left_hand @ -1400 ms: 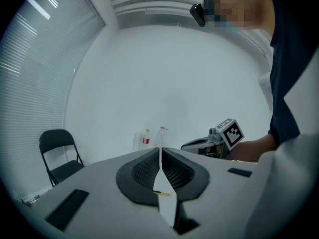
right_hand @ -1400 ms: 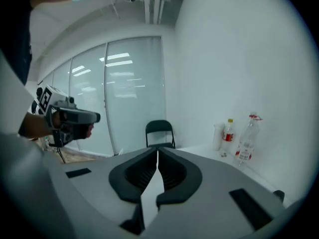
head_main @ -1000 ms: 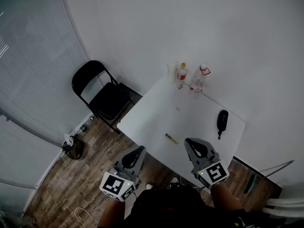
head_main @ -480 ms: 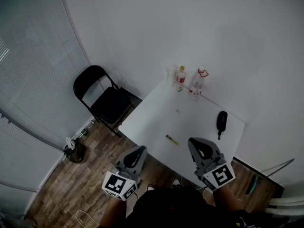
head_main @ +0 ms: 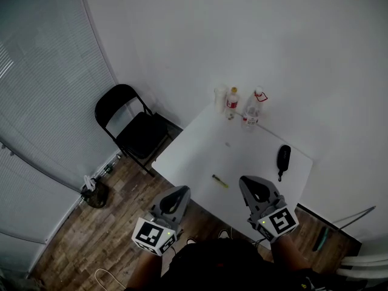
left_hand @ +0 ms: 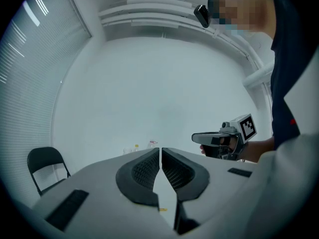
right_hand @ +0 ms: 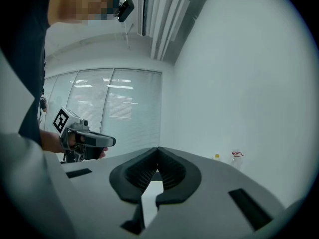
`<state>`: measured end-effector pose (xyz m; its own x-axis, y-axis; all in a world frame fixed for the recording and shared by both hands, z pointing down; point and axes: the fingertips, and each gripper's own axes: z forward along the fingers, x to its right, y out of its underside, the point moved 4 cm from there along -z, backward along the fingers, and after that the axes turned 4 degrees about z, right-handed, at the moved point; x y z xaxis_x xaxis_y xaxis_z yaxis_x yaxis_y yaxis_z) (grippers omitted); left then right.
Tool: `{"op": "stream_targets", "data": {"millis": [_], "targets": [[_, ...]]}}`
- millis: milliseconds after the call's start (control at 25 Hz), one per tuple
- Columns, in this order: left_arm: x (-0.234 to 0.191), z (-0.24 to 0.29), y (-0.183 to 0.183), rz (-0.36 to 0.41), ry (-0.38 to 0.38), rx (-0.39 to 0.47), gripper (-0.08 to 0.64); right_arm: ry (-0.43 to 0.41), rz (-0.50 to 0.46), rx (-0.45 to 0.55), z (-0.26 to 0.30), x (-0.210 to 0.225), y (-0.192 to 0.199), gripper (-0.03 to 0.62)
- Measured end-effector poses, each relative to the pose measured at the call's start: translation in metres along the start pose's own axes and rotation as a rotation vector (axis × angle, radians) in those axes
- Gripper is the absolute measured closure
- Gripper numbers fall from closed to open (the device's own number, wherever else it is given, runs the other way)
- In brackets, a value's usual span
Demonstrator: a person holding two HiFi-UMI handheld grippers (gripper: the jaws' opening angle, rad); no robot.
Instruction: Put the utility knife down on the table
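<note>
A black folding chair [head_main: 134, 126] stands on the brown wood-plank floor [head_main: 79, 241] beside grey window blinds [head_main: 36, 90], while a yellow-capped clear plastic bottle [head_main: 232, 102], a red-ringed clear bottle [head_main: 252, 111] and a black oblong pouch [head_main: 283, 156] sit near the white wall [head_main: 242, 29].

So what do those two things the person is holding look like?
Both are grey plastic, shaped like chunky pistols. The left gripper and the right gripper each have two curved jaws lined with black ribbed pads. At the back of each sits a white cube printed with black square markers. The person wears a dark top.
</note>
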<state>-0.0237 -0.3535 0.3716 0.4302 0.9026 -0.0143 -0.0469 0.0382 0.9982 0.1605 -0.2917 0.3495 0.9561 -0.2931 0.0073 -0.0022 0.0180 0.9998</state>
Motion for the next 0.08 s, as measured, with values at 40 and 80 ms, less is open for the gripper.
{"op": "stream_targets", "data": {"millis": [40,80], "targets": [[-0.0003,0.0006,-0.0005,0.001,-0.001,0.001,0.526,-0.002,-0.004,-0.001,0.0005,0.0004,0.0000,0.571],[-0.0007,0.0012,-0.0010,0.001,-0.002,0.001,0.526,-0.004,-0.008,-0.002,0.0010,0.0007,-0.0001,0.571]]}}
